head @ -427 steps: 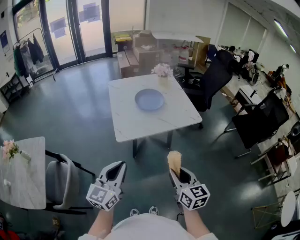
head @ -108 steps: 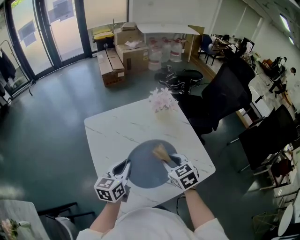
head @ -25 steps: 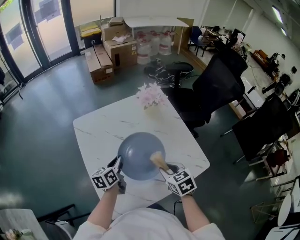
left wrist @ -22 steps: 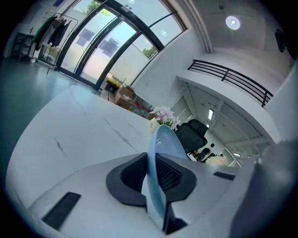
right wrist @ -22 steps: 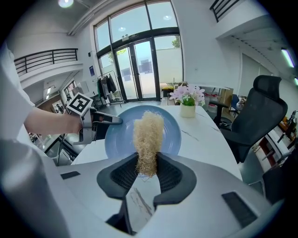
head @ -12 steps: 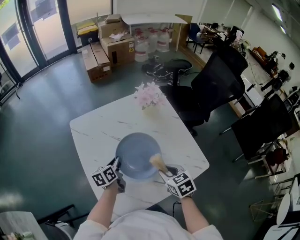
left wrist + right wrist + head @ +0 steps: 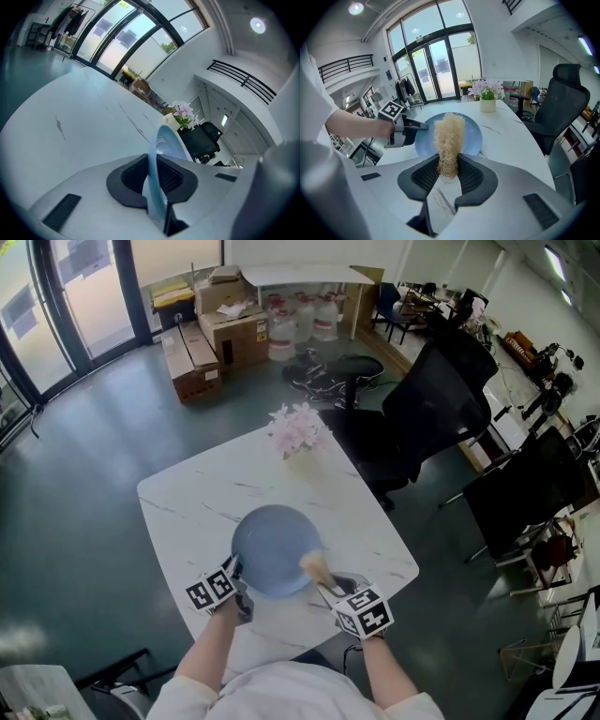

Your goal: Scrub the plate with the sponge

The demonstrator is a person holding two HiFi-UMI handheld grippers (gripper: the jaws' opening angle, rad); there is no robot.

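The blue plate (image 7: 274, 549) is lifted and tilted over the white marble table (image 7: 197, 512). My left gripper (image 7: 236, 570) is shut on the plate's left rim; the plate (image 7: 161, 154) runs edge-on between its jaws. My right gripper (image 7: 330, 585) is shut on a tan fibrous sponge (image 7: 317, 566), whose tip lies against the plate's right side. From the right gripper view the sponge (image 7: 449, 140) stands upright in front of the plate (image 7: 472, 136), and the left gripper (image 7: 423, 125) holds the rim at left.
A vase of pink flowers (image 7: 298, 432) stands at the table's far side. Black office chairs (image 7: 431, 418) crowd the right. Cardboard boxes (image 7: 225, 334) and water jugs sit by the far wall. A chair's grey seat (image 7: 131, 673) shows at lower left.
The plate, held by my left gripper, has stayed lifted and shifted slightly left in view. The sponge remains at its right side with hardly any movement.
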